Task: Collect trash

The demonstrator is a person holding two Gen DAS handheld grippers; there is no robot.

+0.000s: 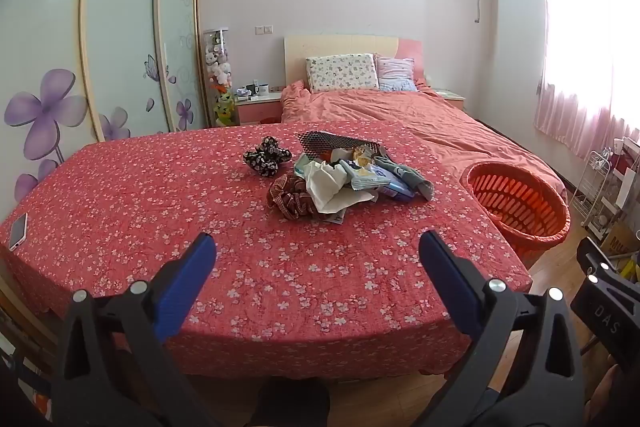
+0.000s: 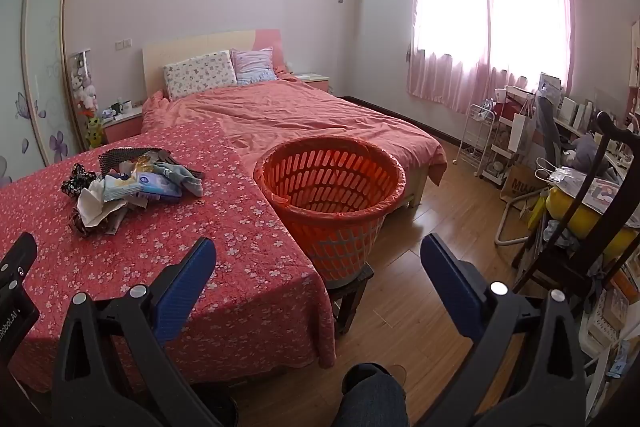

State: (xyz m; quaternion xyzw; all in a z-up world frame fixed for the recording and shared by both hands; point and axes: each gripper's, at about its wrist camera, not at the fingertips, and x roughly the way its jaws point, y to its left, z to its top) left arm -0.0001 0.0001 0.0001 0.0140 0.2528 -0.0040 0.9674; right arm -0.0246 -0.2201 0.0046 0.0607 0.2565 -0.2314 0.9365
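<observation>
A heap of trash [image 1: 344, 175] [image 2: 132, 183] lies on the red flowered table cover [image 1: 200, 227] [image 2: 208, 247]: white crumpled paper, blue and white wrappers, a grey cloth, black mesh and two hair scrunchies. An orange slatted basket [image 1: 520, 207] [image 2: 332, 195] lined with a bag stands on a stool at the table's right edge. My left gripper [image 1: 318, 245] is open above the table's near part, well short of the heap, nothing between its blue pads. My right gripper [image 2: 318, 249] is open over the table corner, in front of the basket, holding nothing.
A white phone [image 1: 18, 231] lies at the table's left edge. A pink bed [image 2: 300, 115] stands behind the table. A dark wooden chair [image 2: 592, 211], a white rack [image 2: 484, 143] and clutter fill the right side. The wooden floor [image 2: 440, 227] shows beside the basket. A knee [image 2: 372, 395] is below.
</observation>
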